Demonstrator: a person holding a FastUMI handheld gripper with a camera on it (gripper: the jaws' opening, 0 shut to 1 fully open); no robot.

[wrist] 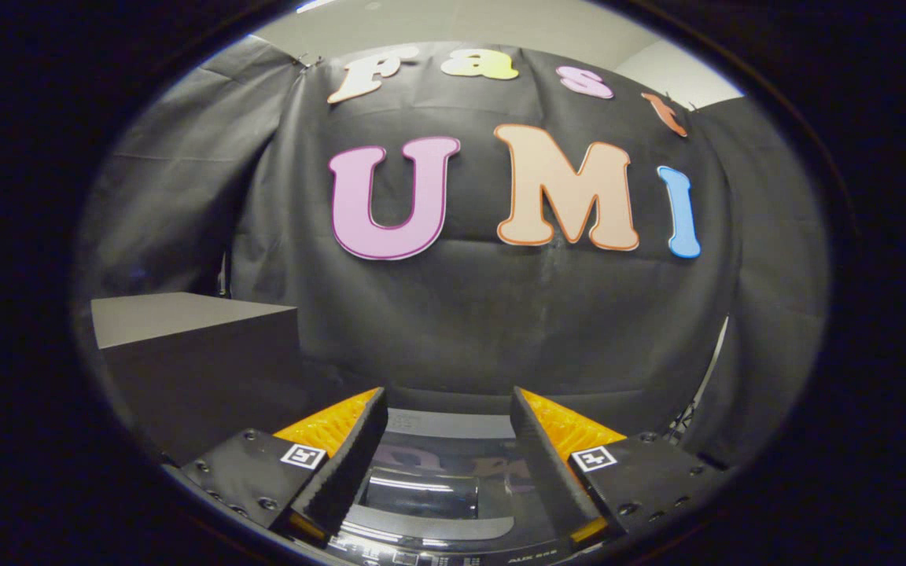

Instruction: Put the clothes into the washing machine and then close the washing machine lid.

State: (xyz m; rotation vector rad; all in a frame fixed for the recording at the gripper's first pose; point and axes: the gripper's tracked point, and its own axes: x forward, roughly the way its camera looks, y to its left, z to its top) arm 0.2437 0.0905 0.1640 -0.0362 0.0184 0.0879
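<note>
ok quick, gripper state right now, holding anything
Gripper: open, fingers spread with nothing between them, over the glossy washing machine lid.

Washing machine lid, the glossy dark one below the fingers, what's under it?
The glossy dark washing machine lid lies shut and only mirrors the booth, so whatever is in the drum stays hidden. The hand-held gripper hangs open above it, touching nothing.

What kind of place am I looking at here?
Probably a staged recording booth, not a home laundry room: black cloth wall, a grey box, and a glossy washing machine lid between the open fingers of the hand-held gripper.
</note>
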